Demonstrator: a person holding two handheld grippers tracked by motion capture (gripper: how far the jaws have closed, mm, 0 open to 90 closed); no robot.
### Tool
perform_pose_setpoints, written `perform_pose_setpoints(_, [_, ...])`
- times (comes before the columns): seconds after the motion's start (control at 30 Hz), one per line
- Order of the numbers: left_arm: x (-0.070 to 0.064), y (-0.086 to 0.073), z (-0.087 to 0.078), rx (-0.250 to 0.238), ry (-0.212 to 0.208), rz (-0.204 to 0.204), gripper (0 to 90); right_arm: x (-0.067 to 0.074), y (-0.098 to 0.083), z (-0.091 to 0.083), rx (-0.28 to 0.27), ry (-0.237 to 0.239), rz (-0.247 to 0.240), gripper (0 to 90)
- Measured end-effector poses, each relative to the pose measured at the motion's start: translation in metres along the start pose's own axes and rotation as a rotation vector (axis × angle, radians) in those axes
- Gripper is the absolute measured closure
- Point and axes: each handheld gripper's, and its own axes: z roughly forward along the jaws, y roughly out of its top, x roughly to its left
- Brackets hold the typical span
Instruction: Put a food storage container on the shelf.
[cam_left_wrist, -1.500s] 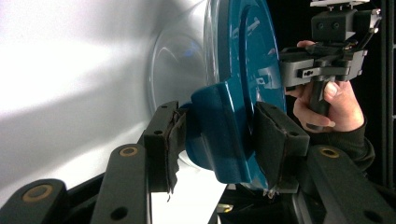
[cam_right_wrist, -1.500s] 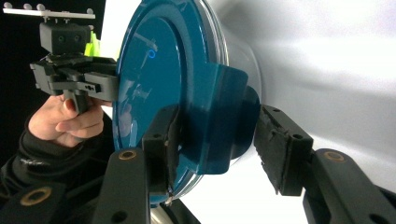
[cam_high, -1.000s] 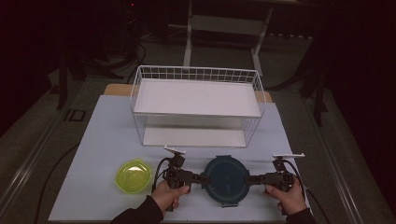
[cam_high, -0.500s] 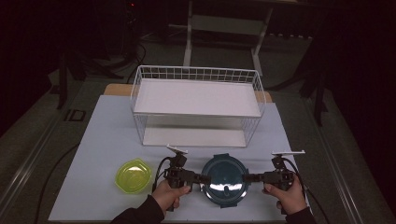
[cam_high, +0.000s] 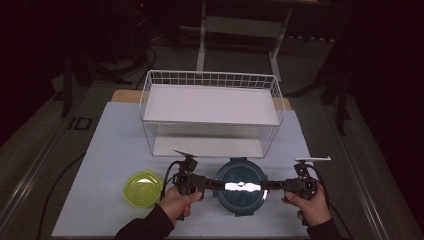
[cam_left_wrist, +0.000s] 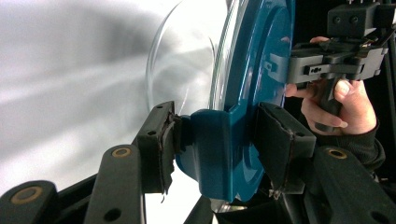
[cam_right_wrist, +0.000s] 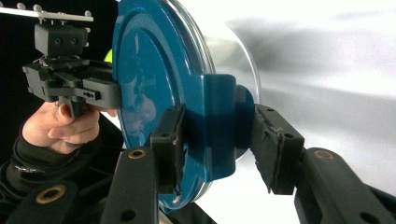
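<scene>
A round glass container with a dark teal clip lid (cam_high: 240, 174) hangs just above the table's front edge, held between both grippers. My left gripper (cam_high: 212, 184) clamps the lid's side clip (cam_left_wrist: 217, 154) from the left. Its jaws have just been closing a little on that clip. My right gripper (cam_high: 267, 185) is shut on the opposite clip (cam_right_wrist: 219, 126) from the right. In the left gripper view the teal lid (cam_left_wrist: 254, 70) stands on edge, with the right gripper (cam_left_wrist: 336, 60) beyond it. In the right gripper view the left gripper (cam_right_wrist: 70, 79) sits behind the lid (cam_right_wrist: 149, 84).
A yellow-green bowl (cam_high: 142, 187) lies on the white table (cam_high: 100, 150), left of my left hand. A white wire two-tier rack (cam_high: 210, 105) stands at the back centre. The room around the table is dark.
Both hands have raised the container a little off the table, both still holding it. A bright glare now lies across the lid.
</scene>
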Motion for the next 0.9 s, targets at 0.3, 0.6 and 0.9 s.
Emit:
perform_pose_setpoints(0.3, [-0.006, 0.007, -0.013, 0.004, 0.010, 0.015, 48.4, 0.012, 0.008, 0.000, -0.002, 0.002, -0.016, 55.7])
perform_pose_setpoints(0.6, [-0.020, 0.018, -0.029, -0.017, 0.014, 0.049, 48.5, 0.031, 0.020, -0.006, -0.020, 0.004, -0.052, 55.8])
perform_pose_setpoints(0.9, [-0.033, 0.032, -0.052, -0.049, 0.015, 0.067, 48.5, 0.055, 0.042, -0.012, -0.028, -0.001, -0.088, 55.8])
